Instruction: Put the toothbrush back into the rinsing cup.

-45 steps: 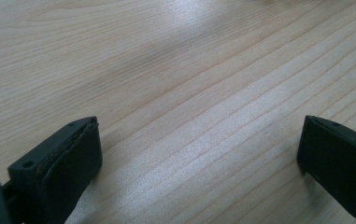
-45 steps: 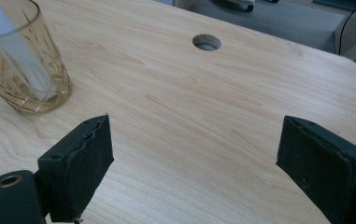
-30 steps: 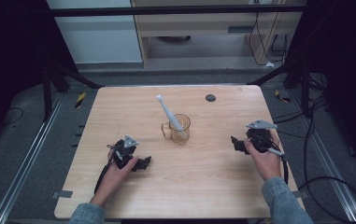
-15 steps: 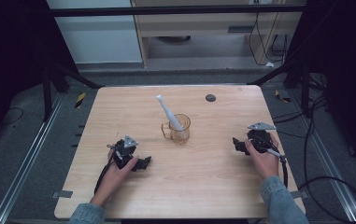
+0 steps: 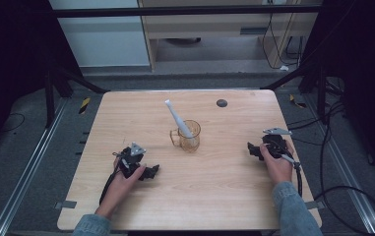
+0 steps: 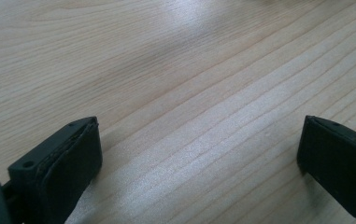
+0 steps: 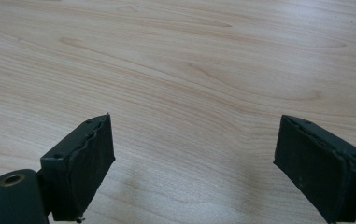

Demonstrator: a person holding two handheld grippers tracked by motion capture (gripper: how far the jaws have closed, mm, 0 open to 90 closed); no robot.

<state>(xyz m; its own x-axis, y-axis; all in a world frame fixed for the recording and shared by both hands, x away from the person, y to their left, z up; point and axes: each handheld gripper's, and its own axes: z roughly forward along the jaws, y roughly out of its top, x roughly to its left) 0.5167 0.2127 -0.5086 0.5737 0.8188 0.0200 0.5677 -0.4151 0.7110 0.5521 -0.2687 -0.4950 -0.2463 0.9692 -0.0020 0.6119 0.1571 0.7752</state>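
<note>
The white tube leans in the amber glass mug at mid-desk — that placing looks done. Both tools, left and right, rest well apart from it, jaws wide and empty — little seems left.

Mug mid-table, tube in it, between both tongs.

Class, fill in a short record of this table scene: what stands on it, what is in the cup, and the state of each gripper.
surface: wooden table
centre: amber glass cup with handle
in cup: white tube, leaning up and left
far edge: dark round spot
left gripper: open, low on the table, holds nothing
right gripper: open, low on the table, holds nothing
</note>
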